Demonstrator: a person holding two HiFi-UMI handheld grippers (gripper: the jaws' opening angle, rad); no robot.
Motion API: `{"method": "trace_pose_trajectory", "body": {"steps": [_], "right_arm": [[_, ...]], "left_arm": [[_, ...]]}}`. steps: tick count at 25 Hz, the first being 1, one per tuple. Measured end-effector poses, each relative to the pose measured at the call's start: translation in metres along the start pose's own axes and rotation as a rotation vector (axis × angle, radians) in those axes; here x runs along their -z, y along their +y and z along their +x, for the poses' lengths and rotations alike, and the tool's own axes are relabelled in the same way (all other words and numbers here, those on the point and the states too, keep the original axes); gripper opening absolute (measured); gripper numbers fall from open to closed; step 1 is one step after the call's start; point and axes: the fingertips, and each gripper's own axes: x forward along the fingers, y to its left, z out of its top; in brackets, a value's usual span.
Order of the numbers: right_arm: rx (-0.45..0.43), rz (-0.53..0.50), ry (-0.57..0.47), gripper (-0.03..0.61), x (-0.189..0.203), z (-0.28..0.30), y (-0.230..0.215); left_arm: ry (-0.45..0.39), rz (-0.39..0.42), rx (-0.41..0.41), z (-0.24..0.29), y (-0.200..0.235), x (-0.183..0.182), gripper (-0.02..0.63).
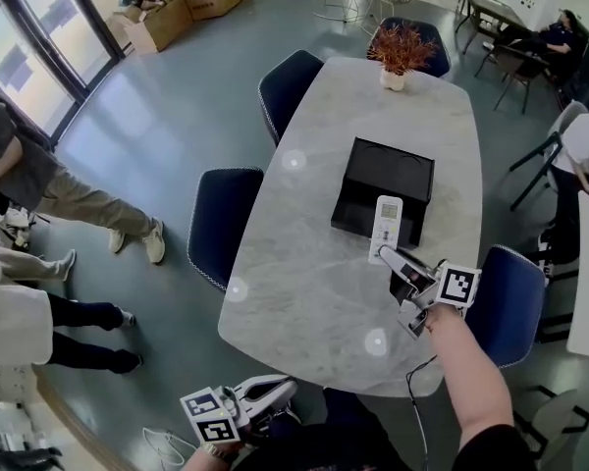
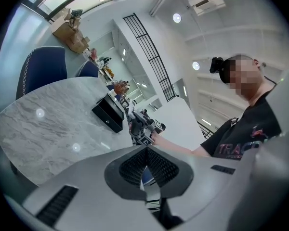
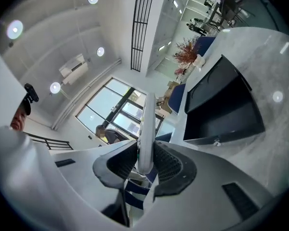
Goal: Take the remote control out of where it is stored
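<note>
White remote control (image 1: 387, 226) stands out against a black storage box (image 1: 398, 170) in the middle of the head view, on a pale marble table (image 1: 304, 292). The right gripper (image 1: 386, 254), just below and right of centre, has its jaws partly closed on the remote's lower end. The right gripper view shows the remote edge-on, pinched between the two ribbed pads, with its long body reaching up the frame. The box's drawer (image 1: 358, 212) looks pulled open toward the bottom of the frame. The remote appears lifted above the drawer's front edge rather than lying inside, so the task seems close to done, though the gap between them is hard to judge.

The left gripper (image 1: 288, 391) hangs at the bottom left of the head view, off the table's near edge. Its jaws are closed together on nothing.

To do this step well, note that the grip is on one end only, so the long free end could swing or slip. A firm, even squeeze and a slow carry would help. The remote should clear the drawer front fully before moving sideways, so it does not knock the box. Then it can come low over the bare marble toward the bottom of the frame, be laid flat, and only then be released
</note>
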Motion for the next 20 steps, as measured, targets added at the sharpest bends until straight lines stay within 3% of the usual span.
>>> {"method": "trace_pose_trajectory", "body": {"steps": [11,20], "right_arm": [[-0.021,0.066,-0.112,0.110,0.084,-0.046,0.071],[0.015,0.082,-0.184,0.110,0.173,-0.077,0.147]], "left_arm": [[0.040,0.033,0.098,-0.037,-0.022,0.010,0.006],[0.101,0.067,0.194,-0.090,-0.053,0.018,0.006]]}}
